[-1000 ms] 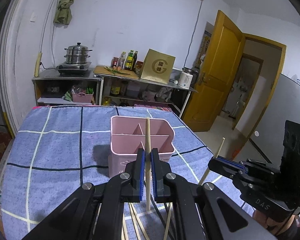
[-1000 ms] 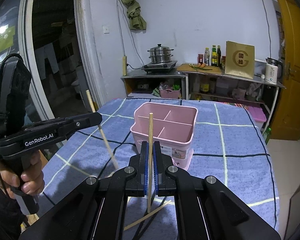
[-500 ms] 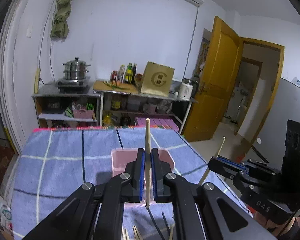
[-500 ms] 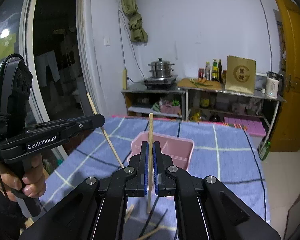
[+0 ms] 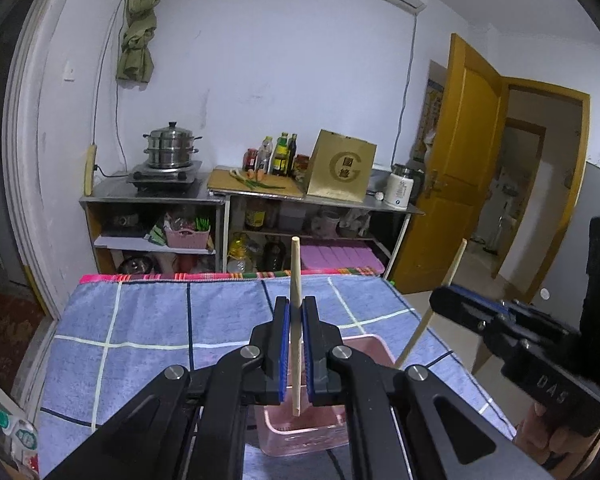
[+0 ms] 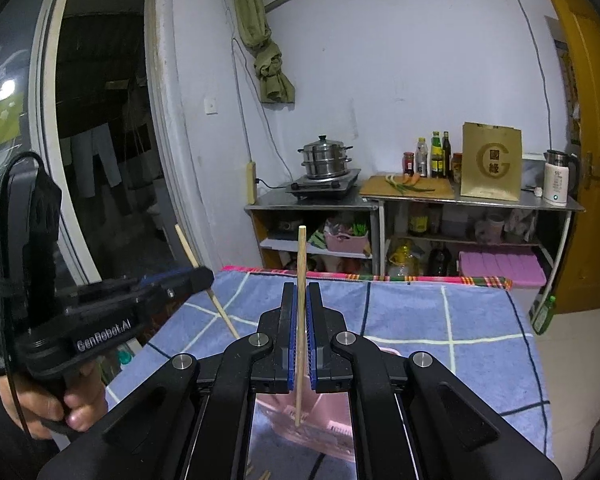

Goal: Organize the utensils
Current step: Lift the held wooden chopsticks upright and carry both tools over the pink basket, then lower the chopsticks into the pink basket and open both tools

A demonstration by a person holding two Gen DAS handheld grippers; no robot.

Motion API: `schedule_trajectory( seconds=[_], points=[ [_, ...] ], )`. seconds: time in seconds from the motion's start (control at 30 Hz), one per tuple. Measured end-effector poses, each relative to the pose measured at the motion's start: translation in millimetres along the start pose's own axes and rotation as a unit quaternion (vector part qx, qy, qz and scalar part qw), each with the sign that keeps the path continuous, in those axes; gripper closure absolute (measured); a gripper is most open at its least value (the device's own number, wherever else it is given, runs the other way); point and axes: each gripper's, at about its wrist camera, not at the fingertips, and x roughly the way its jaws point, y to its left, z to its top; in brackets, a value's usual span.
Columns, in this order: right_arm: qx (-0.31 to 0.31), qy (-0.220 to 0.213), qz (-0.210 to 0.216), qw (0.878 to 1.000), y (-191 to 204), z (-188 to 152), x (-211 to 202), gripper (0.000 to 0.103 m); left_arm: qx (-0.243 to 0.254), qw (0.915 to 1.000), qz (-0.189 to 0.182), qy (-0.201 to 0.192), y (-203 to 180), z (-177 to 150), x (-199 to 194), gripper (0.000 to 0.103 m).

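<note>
**Two chopsticks held above the pink holder**

Each claw, left gripper [image 5: 294,354] and right gripper [image 6: 300,346], is clamped mid-length on an upright chopstick [image 5: 295,320], [image 6: 300,312]. Light, stiff, slippery wood is judged; the pink holder [image 5: 364,344] is seen just below.

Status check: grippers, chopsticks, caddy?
Left gripper shut on a chopstick. Right gripper likewise. Pink caddy below both. Nothing in the way.

Utensil caddy [image 5: 370,346] on table [image 5: 148,320], below both tongs; shelf unit [image 5: 220,200] behind table, door [image 5: 456,160] right
</note>
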Motion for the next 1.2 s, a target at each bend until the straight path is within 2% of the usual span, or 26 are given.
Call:
schedule_trajectory(
  seconds=[0.27, 0.43, 0.83, 1.0, 1.07, 1.2],
  points=[
    [0.004, -0.003, 0.0, 1.0, -1.3, -2.2, 16.1, 0.099, -0.007, 0.9997, 0.007, 0.021, 18.3, -19.4, 26.9, 0.097],
    [0.003, -0.006, 0.001, 1.0, 0.1, 0.3, 18.4, 0.099, -0.013, 0.9996, 0.004, 0.023, 23.8, -20.8, 33.5, 0.097],
    [0.008, 0.052, 0.0, 0.999, -4.8, -29.5, 54.2, 0.099, -0.016, 0.9986, 0.008, 0.049, 29.4, -39.8, 49.6, 0.097],
    [0.015, 0.062, 0.002, 0.998, -10.0, -35.1, 57.3, 0.099, -0.017, 0.9984, 0.012, 0.053, 32.7, -43.8, 50.5, 0.097],
    [0.014, 0.069, 0.0, 0.998, -10.8, -35.2, 56.2, 0.099, -0.02, 0.9983, 0.012, 0.054, 33.7, -44.3, 48.5, 0.094],
    [0.01, 0.07, -0.001, 0.997, -10.4, -35.0, 50.0, 0.097, -0.026, 0.9983, 0.007, 0.052, 34.7, -46.9, 39.0, 0.082]
  ],
)
